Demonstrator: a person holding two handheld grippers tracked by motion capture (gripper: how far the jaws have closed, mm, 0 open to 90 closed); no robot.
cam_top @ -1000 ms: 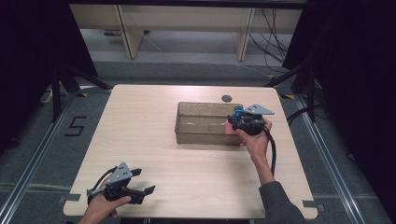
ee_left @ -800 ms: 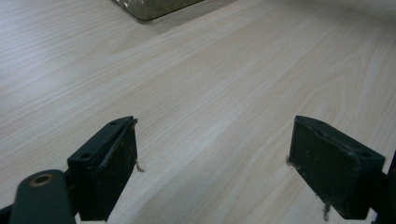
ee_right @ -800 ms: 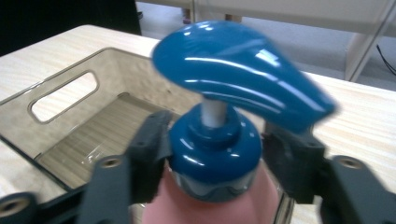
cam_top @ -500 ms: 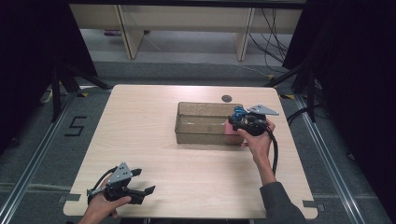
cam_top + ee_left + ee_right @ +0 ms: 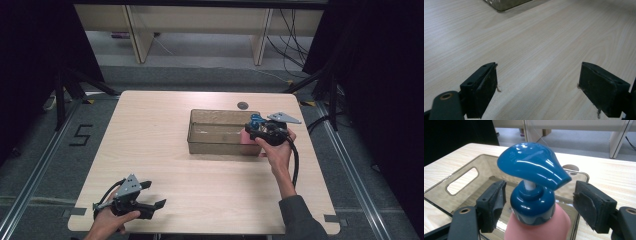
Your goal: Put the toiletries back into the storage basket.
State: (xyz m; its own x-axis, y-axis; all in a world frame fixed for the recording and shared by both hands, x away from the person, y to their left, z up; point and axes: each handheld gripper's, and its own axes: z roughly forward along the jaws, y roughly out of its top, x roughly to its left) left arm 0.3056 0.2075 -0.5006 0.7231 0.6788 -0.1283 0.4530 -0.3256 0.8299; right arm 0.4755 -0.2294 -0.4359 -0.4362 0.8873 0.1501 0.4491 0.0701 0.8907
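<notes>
A pink pump bottle (image 5: 536, 227) with a blue pump head (image 5: 531, 162) stands upright at the right end of a clear brownish bin (image 5: 215, 148). My right gripper (image 5: 541, 200) straddles the bottle's blue collar. Its jaws have just been opening, and both pads now stand clear of the collar, with the bottle between them. From above, the right gripper (image 5: 252, 127) hovers at the bin's right end over the pink bottle (image 5: 245, 136). My left gripper (image 5: 154, 195) rests open near the table's front left corner, and nothing lies between its wide jaws (image 5: 537, 82).
A small dark round disc (image 5: 243, 105) lies on the table just behind the bin. The bin (image 5: 461, 182) has a handle slot in its far end wall. Bare wood stretches between the left gripper and the bin's corner (image 5: 504, 3). Shelving legs stand beyond the table.
</notes>
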